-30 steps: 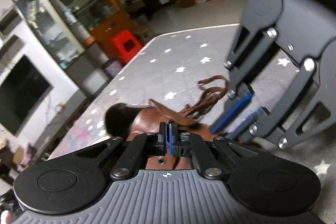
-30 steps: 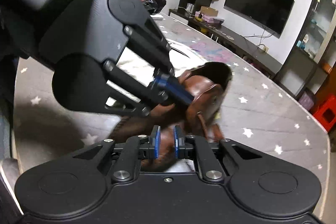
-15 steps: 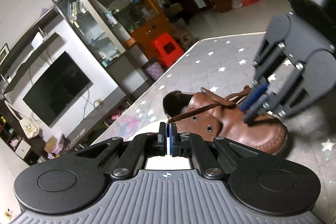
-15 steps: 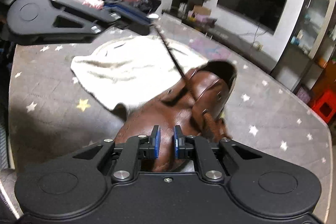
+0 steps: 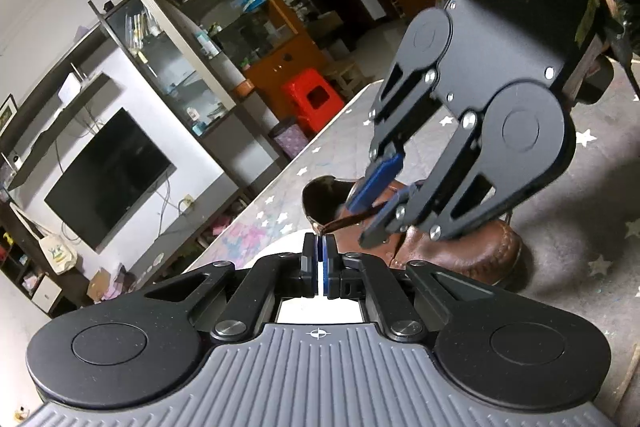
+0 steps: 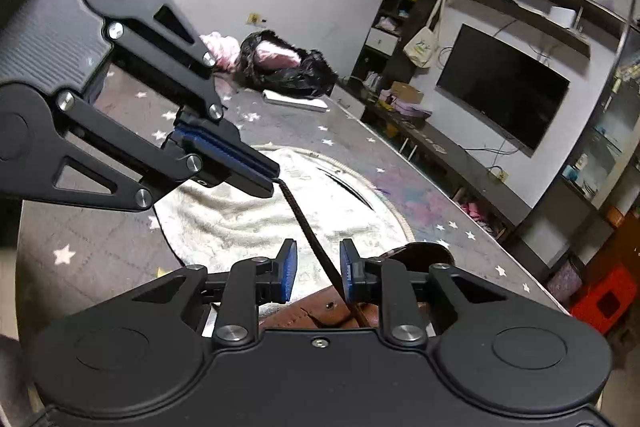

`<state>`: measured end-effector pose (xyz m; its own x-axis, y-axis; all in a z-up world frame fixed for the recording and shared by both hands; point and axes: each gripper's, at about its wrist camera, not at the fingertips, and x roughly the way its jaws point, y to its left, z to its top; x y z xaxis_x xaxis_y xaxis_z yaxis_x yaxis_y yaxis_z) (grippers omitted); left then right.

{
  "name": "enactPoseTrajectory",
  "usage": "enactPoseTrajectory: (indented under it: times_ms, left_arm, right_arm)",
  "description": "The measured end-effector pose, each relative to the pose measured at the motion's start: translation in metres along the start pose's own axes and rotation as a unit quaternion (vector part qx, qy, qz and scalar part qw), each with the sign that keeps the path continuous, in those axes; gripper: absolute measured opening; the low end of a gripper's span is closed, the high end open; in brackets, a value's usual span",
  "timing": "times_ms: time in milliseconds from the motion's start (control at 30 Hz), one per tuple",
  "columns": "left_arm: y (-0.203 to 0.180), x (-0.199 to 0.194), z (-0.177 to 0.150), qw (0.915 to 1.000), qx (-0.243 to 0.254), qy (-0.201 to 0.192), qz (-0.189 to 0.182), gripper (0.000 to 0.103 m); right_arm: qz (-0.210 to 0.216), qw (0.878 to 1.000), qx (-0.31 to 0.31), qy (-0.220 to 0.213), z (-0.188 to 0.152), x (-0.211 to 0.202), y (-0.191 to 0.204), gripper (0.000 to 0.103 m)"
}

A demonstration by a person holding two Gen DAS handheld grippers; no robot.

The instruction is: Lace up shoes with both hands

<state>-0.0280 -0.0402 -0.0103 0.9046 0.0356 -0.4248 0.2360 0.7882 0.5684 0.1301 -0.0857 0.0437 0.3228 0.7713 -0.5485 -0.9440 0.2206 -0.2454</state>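
The brown leather shoe (image 5: 452,251) sits on the grey surface with little white stars (image 5: 560,267), right next to a fluffy white cloth (image 6: 240,219). Its open top faces the far side where the black TV is.

The shoe looks stiff and a bit heavy, so I think it will stay put when the lace is pulled gently. A hard tug could still slide it or tip it. The thin dark brown lace (image 6: 304,223) is soft and bendy. It looks flat and a little slippery. The best place to grab it is near its end, where it is easy to poke through a hole. One small round hole (image 6: 330,305) shows on the leather flap just below the right gripper.

The left gripper (image 6: 276,181) has its jaws shut tight on the end of the lace. It holds the lace up, and the lace runs in a straight, tight line from the jaws down to the shoe.

The right gripper (image 6: 316,269) has its jaws partly open, and they have just been opening wider. The lace passes between the two blue pads (image 6: 289,269). It runs close by the pad on the right side, but the pads do not squeeze it. So the right gripper holds nothing right now.
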Motion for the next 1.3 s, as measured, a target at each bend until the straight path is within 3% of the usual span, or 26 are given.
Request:
enactPoseTrajectory:
  times_ms: [33,133,367,433,500,533,700,1033,1300]
  left_arm:
    - [0.001,0.001,0.0,1.0,-0.003,0.001,0.0,0.002]
    - [0.004,0.004,-0.002,0.9998,-0.019,0.005,0.004,0.003]
    - [0.023,0.02,-0.006,0.9921,-0.119,0.025,-0.032,0.005]
    - [0.026,0.027,-0.004,0.9888,-0.139,0.027,-0.045,0.012]
    - [0.026,0.034,0.001,0.9843,-0.164,0.028,-0.058,0.033]
    - [0.026,0.04,0.004,0.9818,-0.176,0.029,-0.067,0.034]
    - [0.018,0.071,0.017,0.9748,-0.196,0.05,-0.093,0.034]
    - [0.025,0.112,0.023,0.9569,-0.257,0.087,-0.103,0.034]
    - [0.041,0.108,0.008,0.951,-0.271,0.085,-0.123,0.019]
  right_arm:
    - [-0.004,1.0,-0.002,-0.001,-0.001,0.0,0.0,0.01]
    - [-0.017,1.0,-0.004,-0.009,0.001,-0.001,-0.002,0.002]
    - [-0.083,0.994,-0.009,-0.072,0.01,-0.028,-0.009,0.001]
    - [-0.096,0.991,-0.011,-0.092,0.017,-0.043,-0.014,0.001]
    - [-0.104,0.989,-0.016,-0.103,0.022,-0.056,-0.02,0.001]
    - [-0.107,0.989,-0.021,-0.1,0.022,-0.058,-0.021,0.001]
    - [-0.121,0.989,-0.028,-0.082,0.005,-0.054,-0.03,0.001]
    - [-0.126,0.989,-0.029,-0.07,-0.01,-0.041,-0.042,0.001]
    - [-0.119,0.991,-0.04,-0.056,-0.019,-0.028,-0.043,0.001]
